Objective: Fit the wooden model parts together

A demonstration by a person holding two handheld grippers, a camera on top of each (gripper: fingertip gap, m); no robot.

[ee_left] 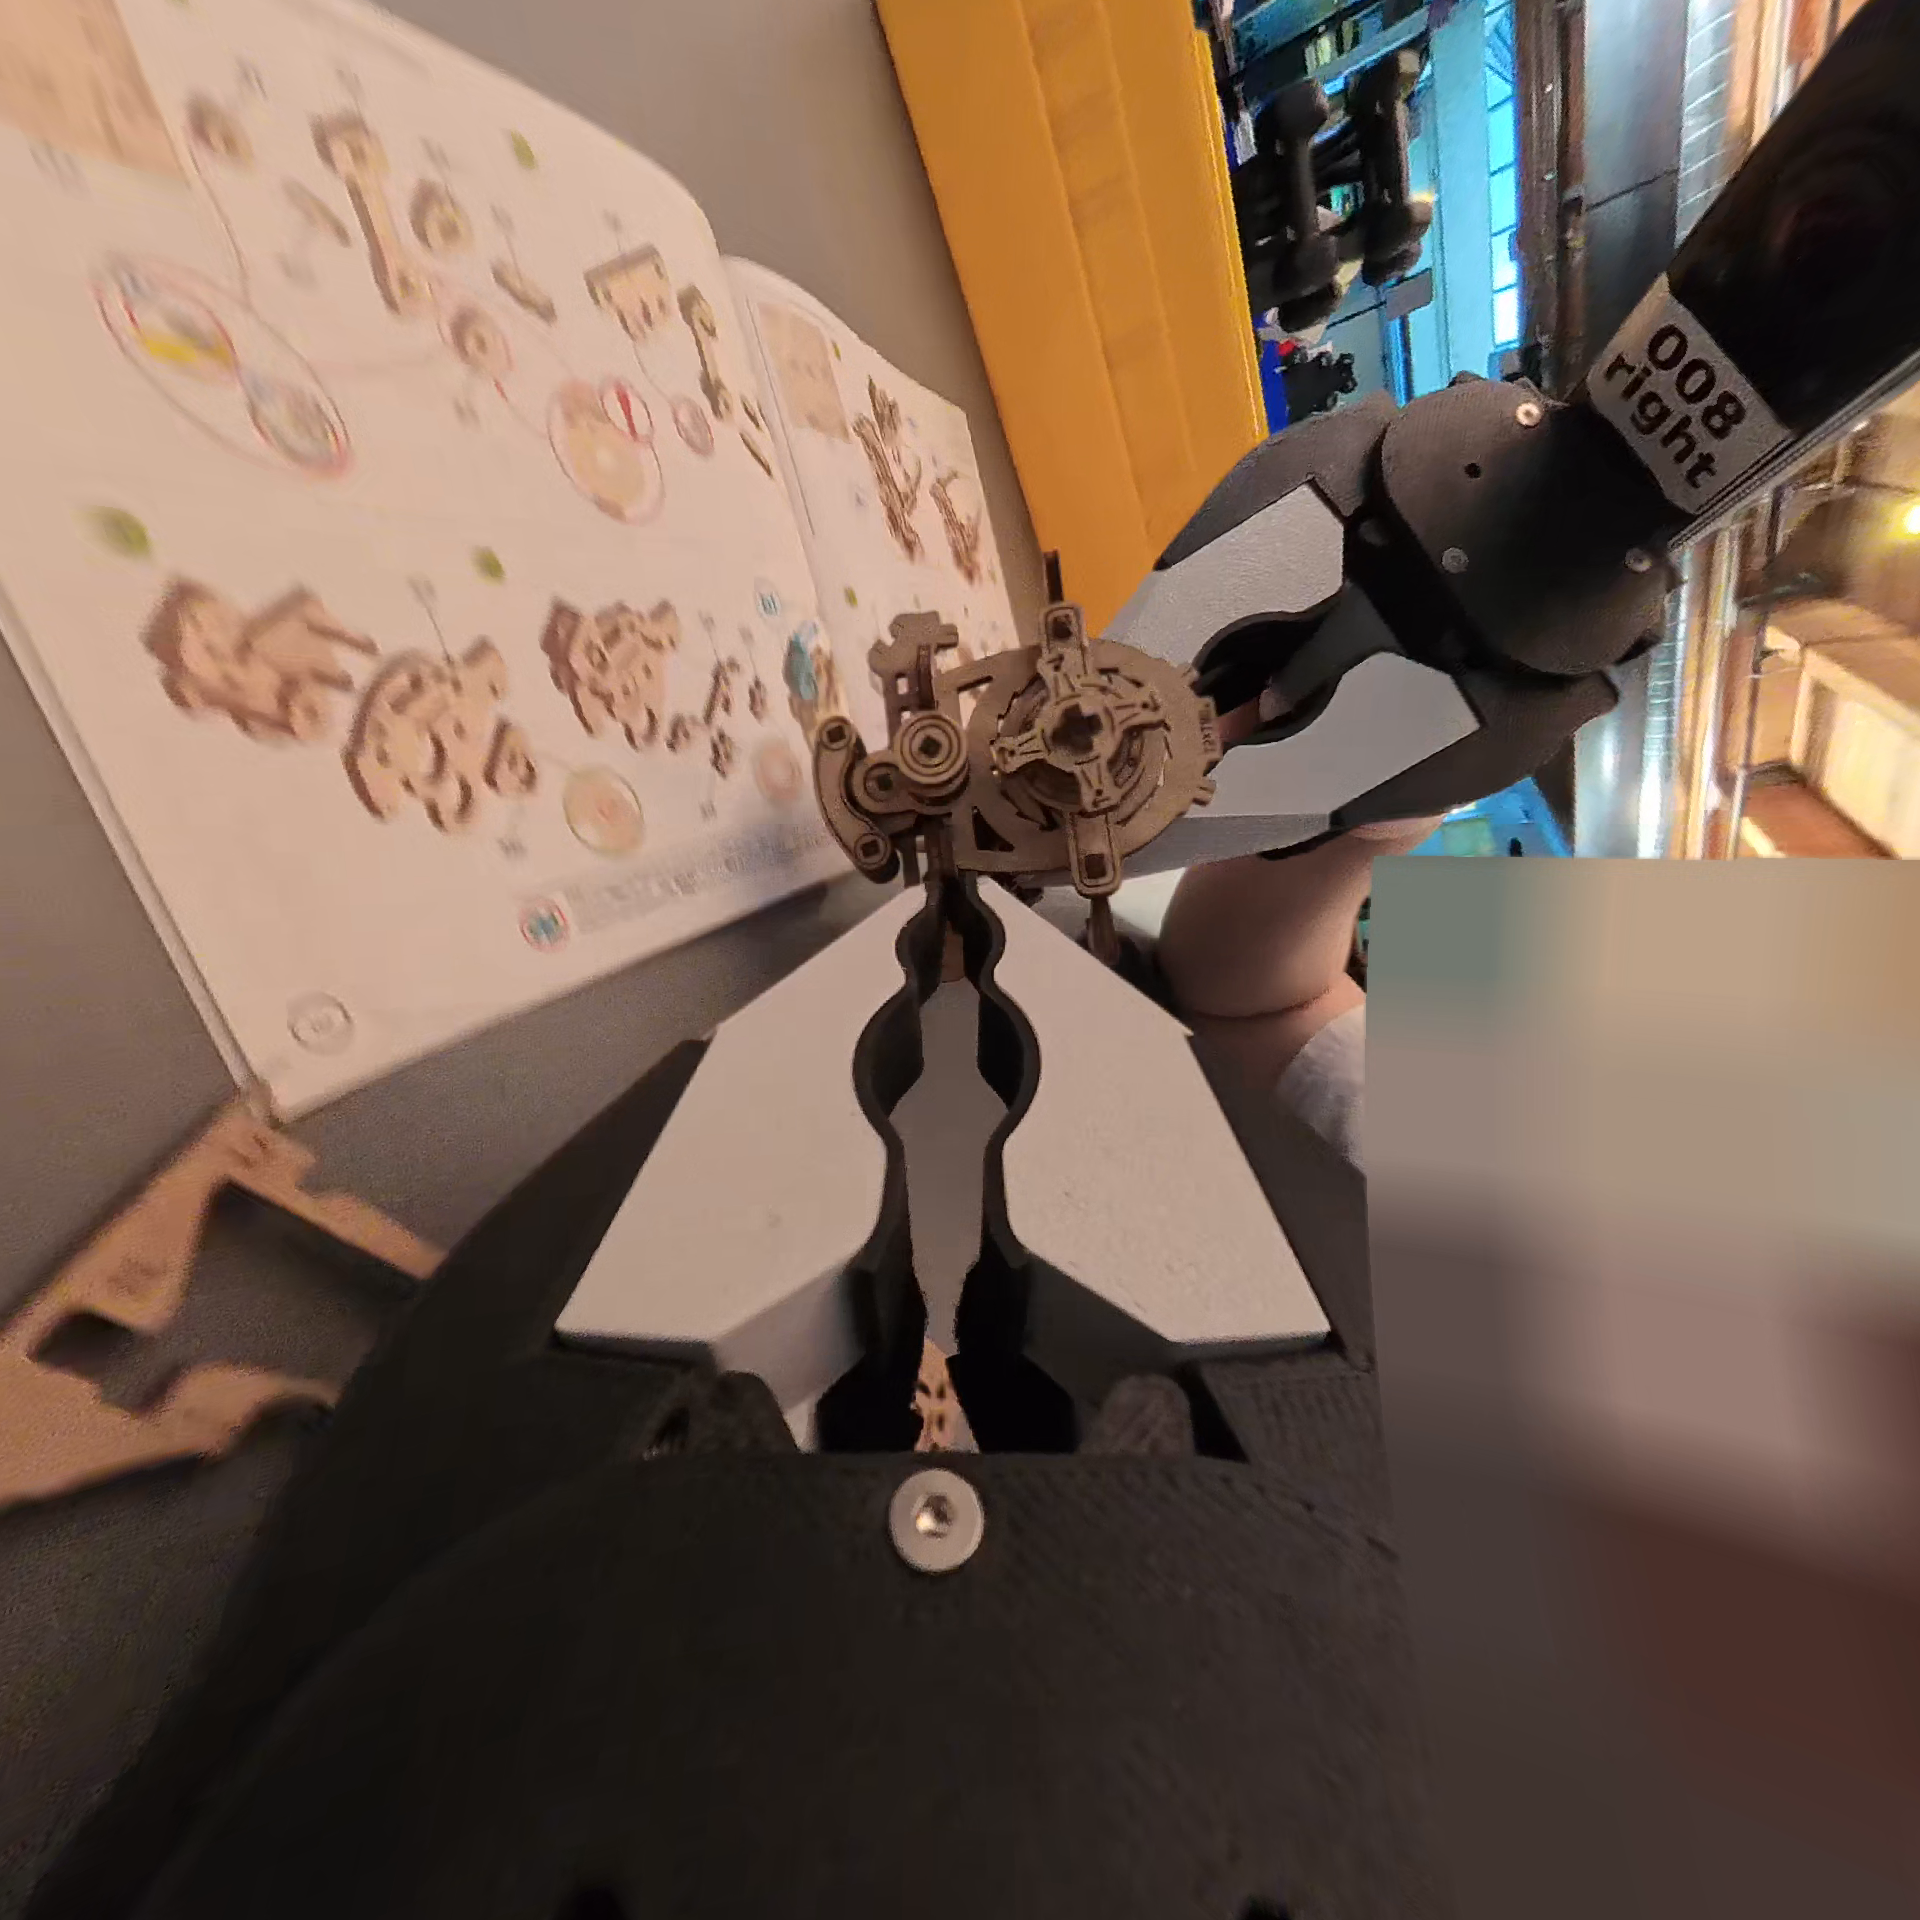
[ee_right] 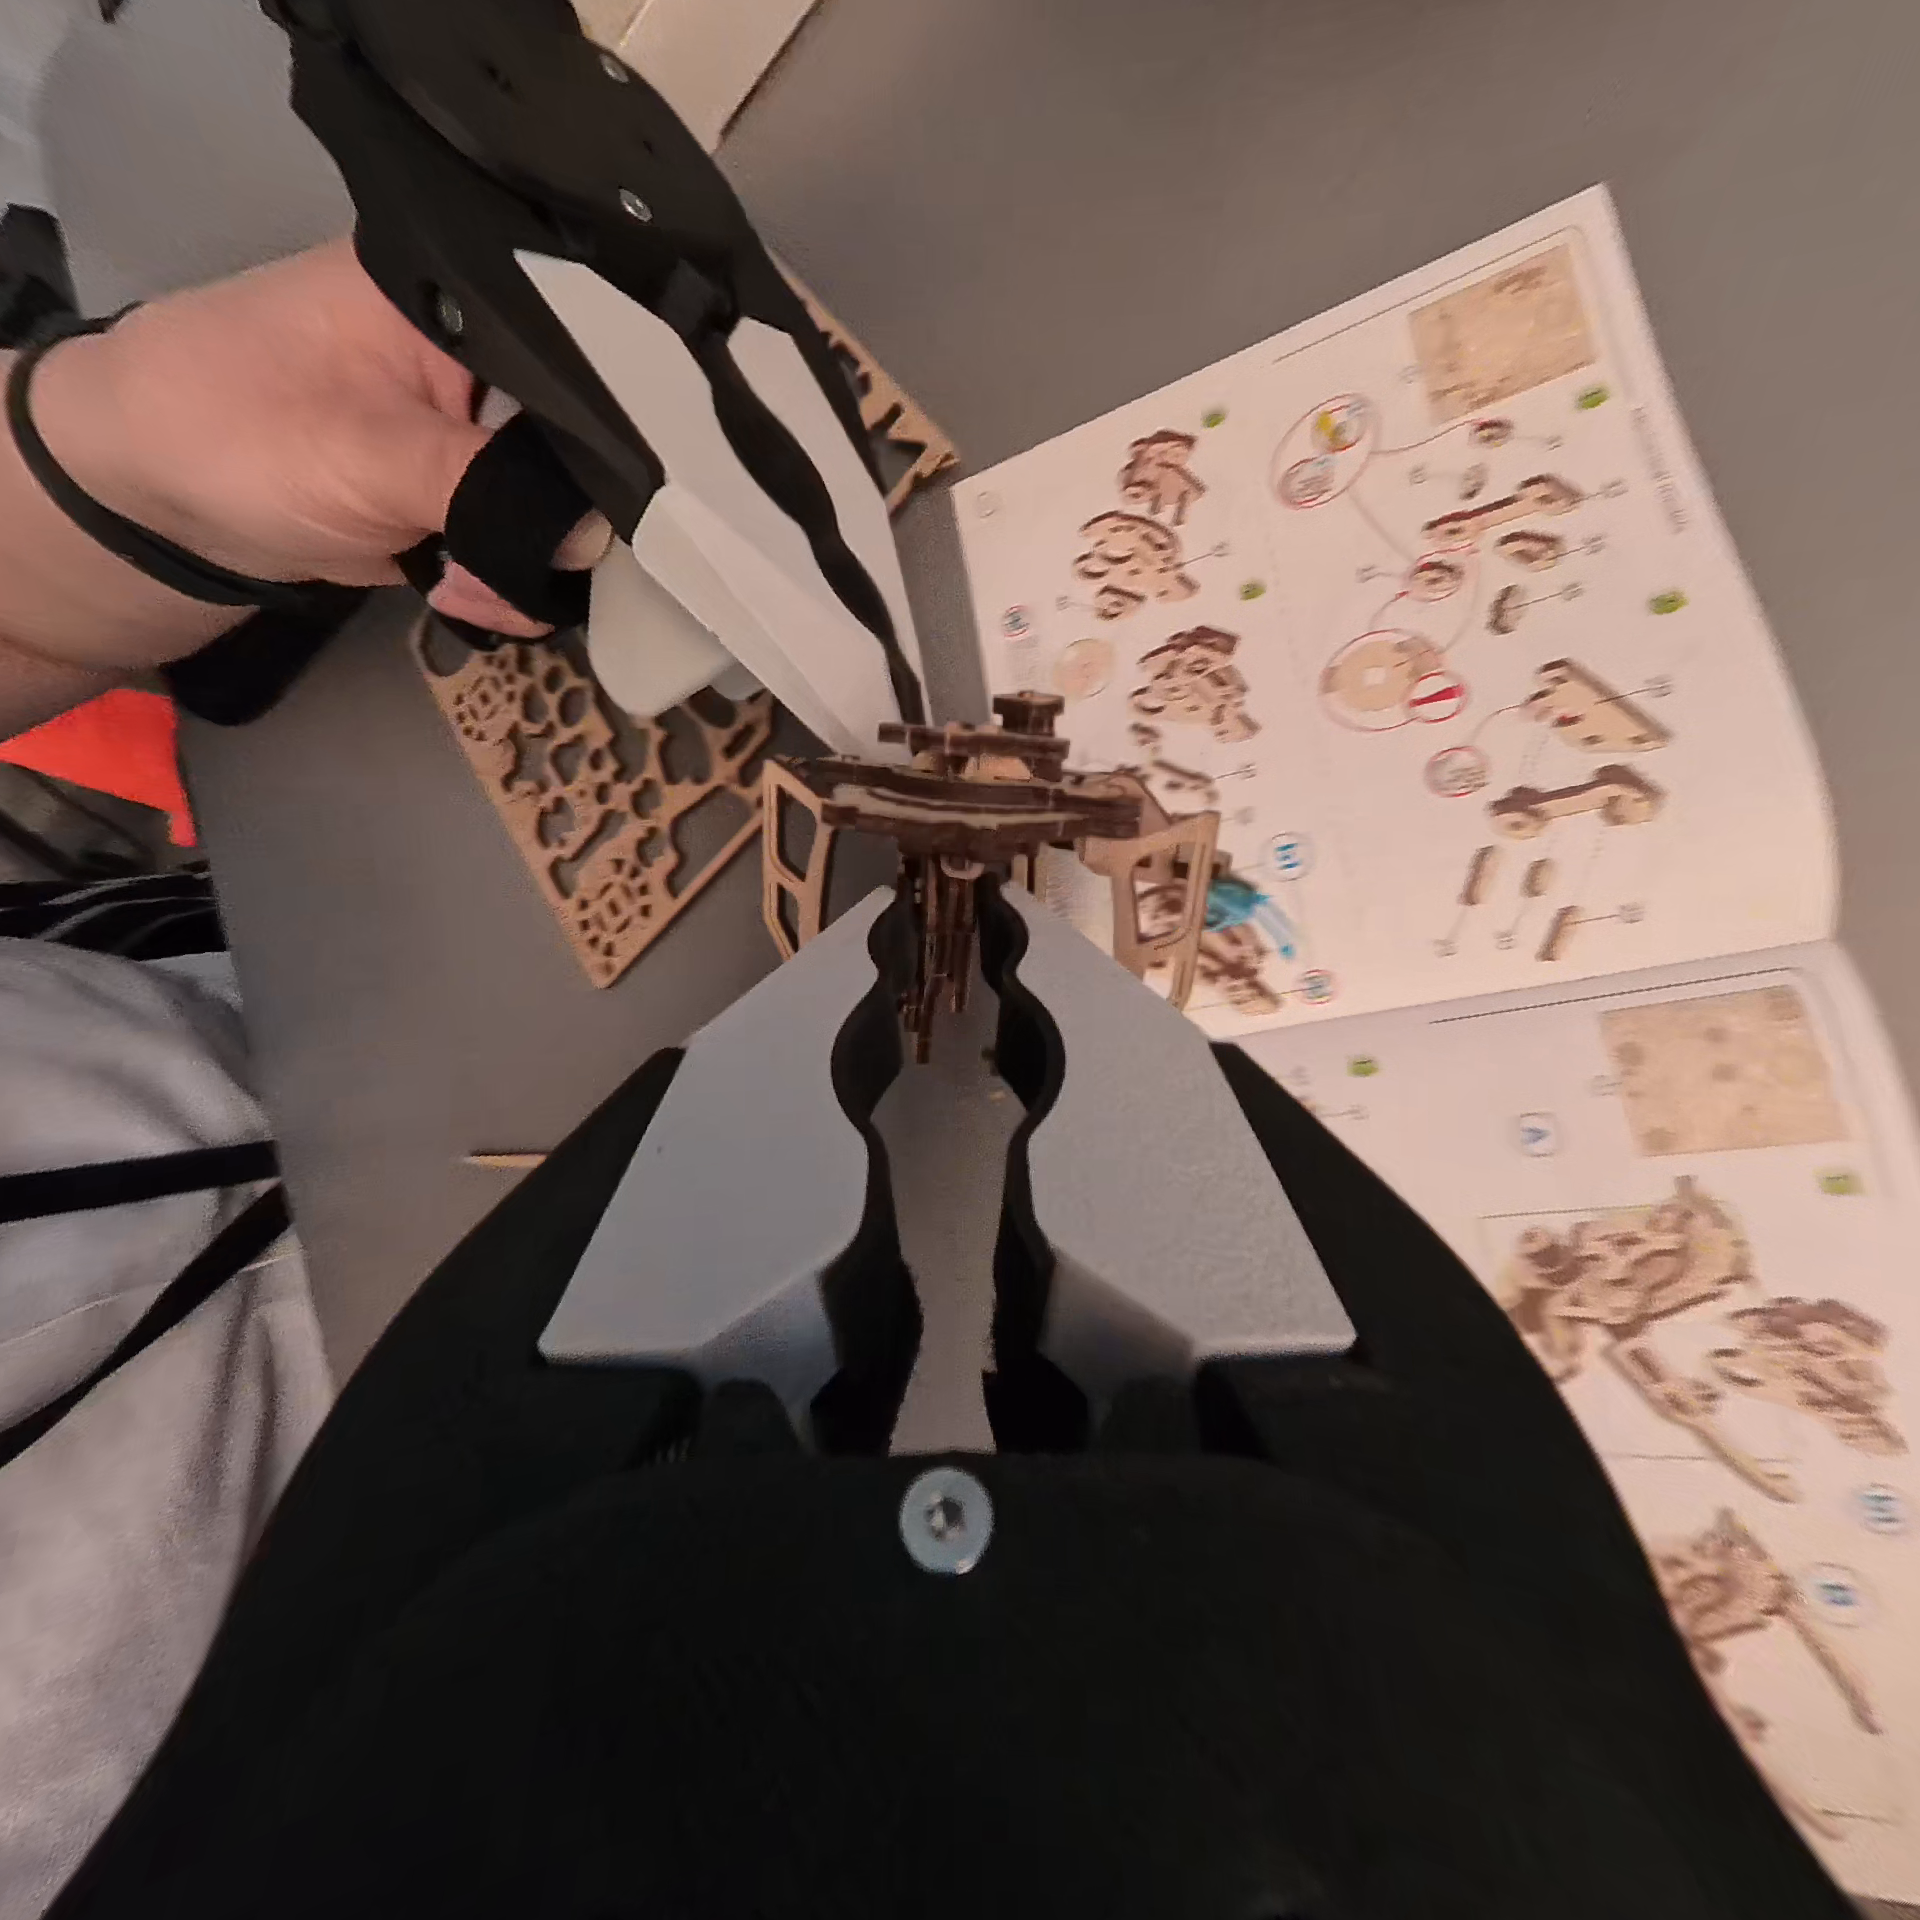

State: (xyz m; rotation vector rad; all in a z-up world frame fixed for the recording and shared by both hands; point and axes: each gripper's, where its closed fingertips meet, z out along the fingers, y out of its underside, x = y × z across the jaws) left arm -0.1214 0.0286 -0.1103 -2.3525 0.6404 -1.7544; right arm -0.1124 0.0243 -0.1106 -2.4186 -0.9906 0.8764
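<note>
A small dark wooden model [ee_left: 1039,748] with a round geared disc and a cross-shaped hub is held in the air between both grippers. My left gripper [ee_left: 948,899] is shut on a thin tab at the model's lower edge. My right gripper [ee_left: 1195,727] comes in from the right and is closed on the disc's rim. In the right wrist view the model [ee_right: 966,800] is seen edge-on, with pale side frames. My right gripper [ee_right: 945,914] is shut on the stacked parts under the disc. The left gripper [ee_right: 909,696] reaches in from the upper left and pinches the model's top.
An open instruction booklet [ee_left: 416,520] lies on the grey table [ee_right: 1143,156] and also shows in the right wrist view [ee_right: 1455,623]. Cut-out wooden sheets [ee_right: 582,810] lie near it [ee_left: 156,1330]. A yellow panel [ee_left: 1091,260] stands behind. A person's hand [ee_right: 260,468] holds the left gripper. My two grippers' fingertips are within a few centimetres of each other.
</note>
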